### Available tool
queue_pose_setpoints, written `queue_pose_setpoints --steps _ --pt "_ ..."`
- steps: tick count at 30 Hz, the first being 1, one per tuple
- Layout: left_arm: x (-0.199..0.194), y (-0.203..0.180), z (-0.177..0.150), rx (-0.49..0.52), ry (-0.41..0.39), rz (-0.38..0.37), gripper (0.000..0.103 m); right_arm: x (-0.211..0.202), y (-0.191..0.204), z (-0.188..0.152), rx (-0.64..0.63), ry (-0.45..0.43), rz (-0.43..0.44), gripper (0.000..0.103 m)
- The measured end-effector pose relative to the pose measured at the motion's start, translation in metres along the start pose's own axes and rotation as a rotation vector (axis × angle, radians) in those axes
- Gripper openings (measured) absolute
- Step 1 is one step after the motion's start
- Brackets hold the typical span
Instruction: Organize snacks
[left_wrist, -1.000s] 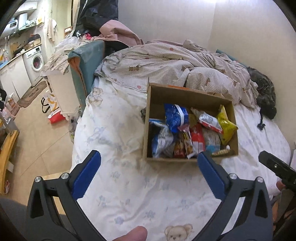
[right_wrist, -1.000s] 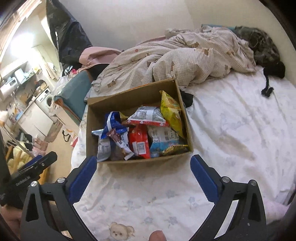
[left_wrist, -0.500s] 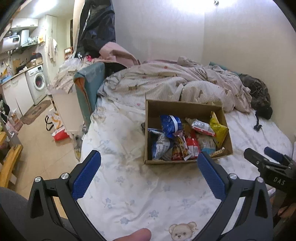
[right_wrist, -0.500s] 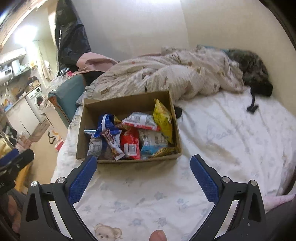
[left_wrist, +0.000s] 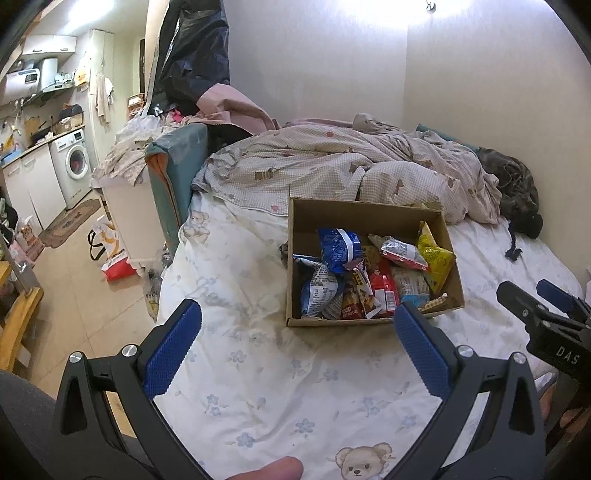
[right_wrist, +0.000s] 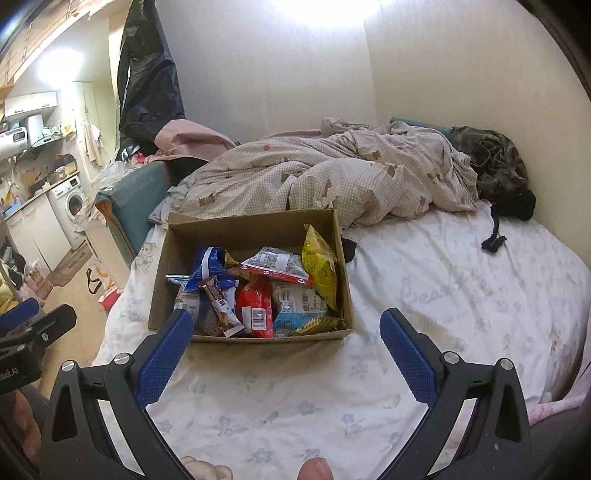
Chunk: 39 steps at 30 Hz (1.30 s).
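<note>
A brown cardboard box (left_wrist: 369, 213) stands on the white bed sheet (left_wrist: 258, 369), full of snack packets: a blue bag (left_wrist: 338, 249), a yellow bag (left_wrist: 434, 254), a red packet (left_wrist: 382, 288). The box also shows in the right wrist view (right_wrist: 255, 227) with the yellow bag (right_wrist: 319, 267) and red packet (right_wrist: 255, 306). My left gripper (left_wrist: 295, 328) is open and empty, held above the sheet in front of the box. My right gripper (right_wrist: 286, 332) is open and empty, just before the box's near wall.
A crumpled checked duvet (left_wrist: 332, 166) lies behind the box. A dark garment (right_wrist: 495, 162) sits at the far right corner by the wall. A teal headboard (left_wrist: 173, 184), a washing machine (left_wrist: 72, 166) and floor clutter lie left of the bed.
Both grippers have pulled back and risen from the box, so it looks smaller and farther. Both stay open and empty.
</note>
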<state>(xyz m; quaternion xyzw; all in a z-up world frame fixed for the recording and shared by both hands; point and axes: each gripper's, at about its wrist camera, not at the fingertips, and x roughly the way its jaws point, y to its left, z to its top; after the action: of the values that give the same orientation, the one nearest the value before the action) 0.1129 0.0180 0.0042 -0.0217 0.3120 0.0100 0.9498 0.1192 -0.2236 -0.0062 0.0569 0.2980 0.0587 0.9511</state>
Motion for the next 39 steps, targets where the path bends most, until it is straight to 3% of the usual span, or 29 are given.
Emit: queue_pose_setpoints --steps 39 --pt "0.0024 0.0029 0.0014 -0.024 0.012 -0.003 0.103 -0.0006 0.0025 -0.0007 -0.013 -0.003 -0.004 0.103"
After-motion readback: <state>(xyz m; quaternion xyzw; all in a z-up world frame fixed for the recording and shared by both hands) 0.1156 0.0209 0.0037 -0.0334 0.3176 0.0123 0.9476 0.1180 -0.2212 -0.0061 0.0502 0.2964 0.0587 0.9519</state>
